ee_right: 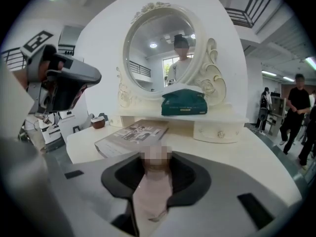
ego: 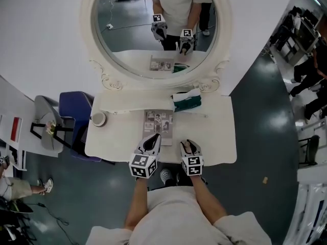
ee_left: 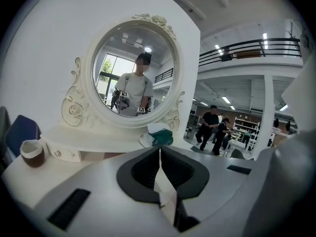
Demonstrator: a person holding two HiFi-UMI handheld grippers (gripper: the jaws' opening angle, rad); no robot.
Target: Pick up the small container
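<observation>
A small pale pink container [ee_right: 154,186] with a brownish top sits between the jaws of my right gripper [ee_right: 157,164], and the pads press on it. In the head view my right gripper [ego: 188,144] is over the front edge of the white dressing table [ego: 214,137], with the container showing only as a brownish bit between the fingers. My left gripper [ego: 152,139] is just left of it, over the near end of a magazine [ego: 157,122]. Its jaws [ee_left: 159,154] meet in a thin line with nothing held. The left gripper [ee_right: 64,83] also shows raised at the left of the right gripper view.
A brown-and-white cup [ego: 98,119] stands at the table's left end. A green tissue pack [ego: 187,101] lies on the raised shelf under the oval mirror [ego: 153,29]. A blue chair [ego: 74,114] stands left of the table. People walk in the hall at right.
</observation>
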